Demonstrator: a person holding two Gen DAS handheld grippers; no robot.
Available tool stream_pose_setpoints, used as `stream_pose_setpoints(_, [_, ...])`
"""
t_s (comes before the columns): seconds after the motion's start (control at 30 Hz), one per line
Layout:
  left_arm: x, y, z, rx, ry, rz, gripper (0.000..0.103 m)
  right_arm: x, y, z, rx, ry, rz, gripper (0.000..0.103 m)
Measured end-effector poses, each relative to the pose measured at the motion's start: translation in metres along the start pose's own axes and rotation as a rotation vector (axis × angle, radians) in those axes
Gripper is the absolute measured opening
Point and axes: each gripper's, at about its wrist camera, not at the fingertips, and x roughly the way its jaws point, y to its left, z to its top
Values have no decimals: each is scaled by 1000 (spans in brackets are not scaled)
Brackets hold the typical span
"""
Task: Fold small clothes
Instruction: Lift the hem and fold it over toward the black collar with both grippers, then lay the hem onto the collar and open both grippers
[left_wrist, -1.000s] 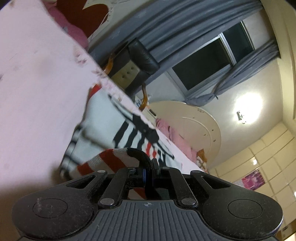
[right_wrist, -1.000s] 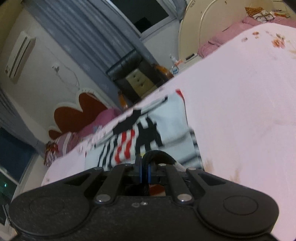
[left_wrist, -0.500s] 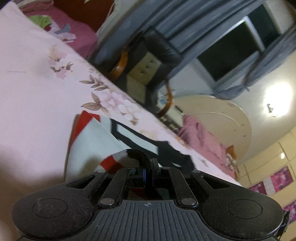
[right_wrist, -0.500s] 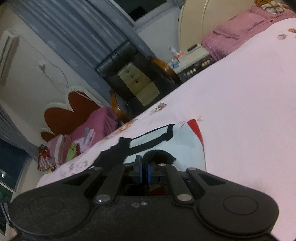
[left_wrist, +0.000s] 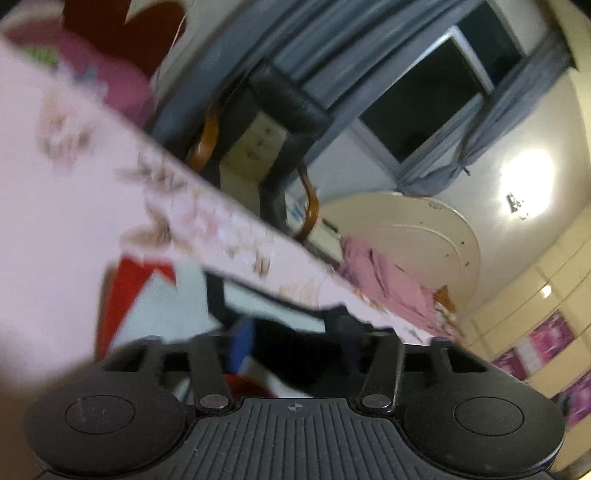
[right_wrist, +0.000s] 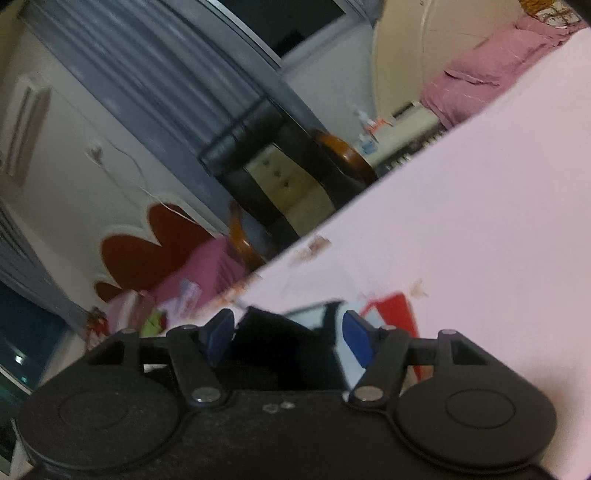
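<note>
A small white garment (left_wrist: 177, 299) with red corner and black trim lies on the pink bed sheet (left_wrist: 55, 221), right in front of both grippers. My left gripper (left_wrist: 295, 349) is open, its blue pads spread just over the garment's black part. In the right wrist view the same garment (right_wrist: 391, 306) shows its red corner and black collar area between the fingers. My right gripper (right_wrist: 288, 332) is open and holds nothing, low over the cloth. Both views are blurred.
The pink floral sheet (right_wrist: 480, 221) fills the bed. Beyond its far edge stand a black leather armchair (left_wrist: 280, 122), grey curtains (right_wrist: 166, 85), a round cream headboard (left_wrist: 417, 236) and pink bedding (left_wrist: 384, 273). A red headboard (right_wrist: 147, 243) is at left.
Both grippers were shut on the garment's folded edge and carried it forward over the garment. Now both have opened and let it go.
</note>
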Motion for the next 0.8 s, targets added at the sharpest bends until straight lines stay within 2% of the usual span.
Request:
stream_pose_setpoints(0.03, [-2, -4, 4, 25, -21, 9, 65, -1, 2, 2, -18, -4, -1, 64])
stream_pose_setpoints(0.07, [-3, -7, 8, 46, -29, 11, 67, -3, 5, 3, -51, -3, -11, 62])
stream_pose_setpoints(0.13, [3, -16, 15, 135, 4, 73, 67, -2, 13, 4, -126, 18, -35, 59])
stream_pose_setpoints(0.2, [15, -22, 17, 223, 71, 132, 66, 4, 21, 3, -208, 68, -83, 52])
stream_pose_setpoints(0.3, [31, -31, 10, 325, 170, 231, 58, 21, 34, -6, -326, 140, -170, 47])
stream_pose_setpoints(0.33, [33, -34, 5, 358, 173, 257, 56, 28, 38, -10, -364, 163, -201, 42])
stream_pose_setpoints(0.4, [34, -43, -3, 444, 159, 303, 48, 37, 46, -22, -442, 177, -253, 38])
stream_pose_setpoints(0.43, [32, -48, -6, 476, 138, 330, 26, 40, 53, -28, -496, 162, -280, 28])
stream_pose_setpoints(0.47, [29, -50, -7, 484, 113, 318, 5, 42, 60, -34, -542, 151, -296, 18])
stream_pose_setpoints(0.53, [18, -53, -9, 489, 42, 323, 5, 41, 73, -44, -622, 104, -331, 10])
stream_pose_setpoints(0.6, [0, -58, -12, 503, -56, 319, 5, 35, 79, -45, -631, 50, -343, 9])
stream_pose_setpoints(0.67, [-11, -58, -11, 501, -110, 330, 5, 27, 77, -40, -616, -2, -361, 9])
stream_pose_setpoints(0.73, [-7, -51, -8, 476, -78, 351, 5, 23, 70, -33, -598, -21, -376, 9])
stream_pose_setpoints(0.8, [12, -40, -7, 421, 26, 378, 5, 36, 61, -33, -593, 33, -413, 9])
